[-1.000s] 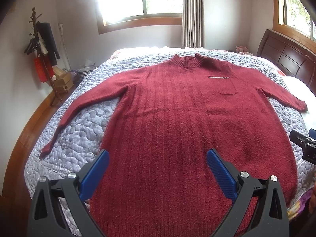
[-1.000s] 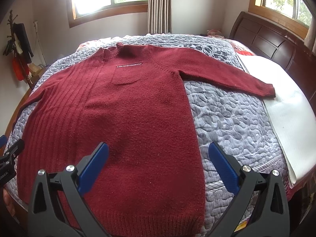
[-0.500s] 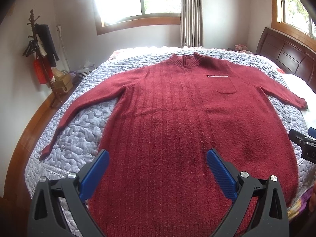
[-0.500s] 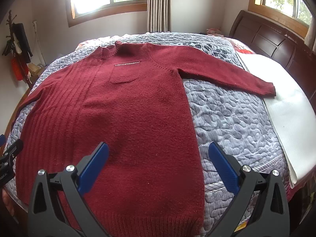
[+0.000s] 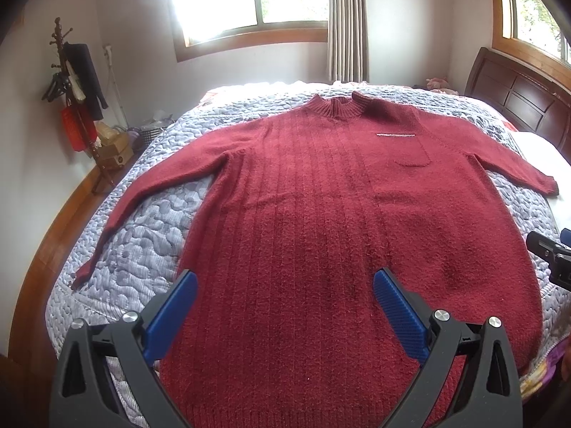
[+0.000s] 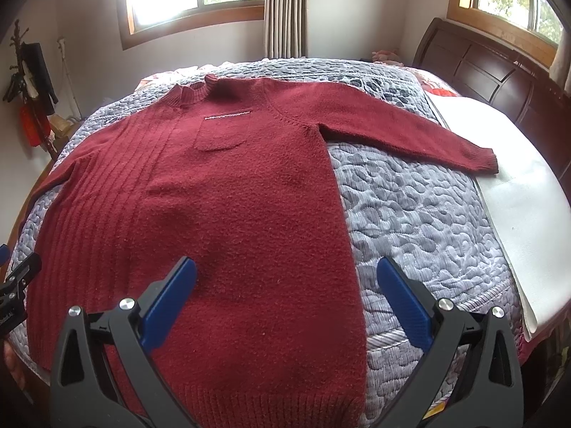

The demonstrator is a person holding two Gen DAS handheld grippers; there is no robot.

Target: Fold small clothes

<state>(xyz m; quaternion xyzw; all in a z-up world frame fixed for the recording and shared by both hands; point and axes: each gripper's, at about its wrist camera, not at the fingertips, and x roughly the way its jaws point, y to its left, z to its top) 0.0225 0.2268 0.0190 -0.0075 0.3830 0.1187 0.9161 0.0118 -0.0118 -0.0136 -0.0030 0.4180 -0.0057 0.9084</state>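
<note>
A dark red knit sweater (image 5: 321,221) lies flat and face up on the quilted bed, collar at the far end, both sleeves spread out to the sides. It fills the right wrist view as well, sweater (image 6: 228,207), with a small chest pocket (image 6: 223,132). My left gripper (image 5: 283,285) hovers open above the lower left half of the body, nothing between its blue pads. My right gripper (image 6: 285,274) is open over the sweater's lower right edge, one pad above the knit and one above the quilt. Each gripper shows at the edge of the other's view.
The grey-blue quilt (image 6: 421,214) covers the bed. A white sheet (image 6: 506,185) lies along the right side by the dark wooden headboard (image 6: 492,67). A coat rack (image 5: 76,82) and boxes stand by the left wall. Windows sit behind the bed.
Both views have drifted back and up slightly, so a little more of the sweater's hem end shows. The sweater has not moved and both grippers stay open.
</note>
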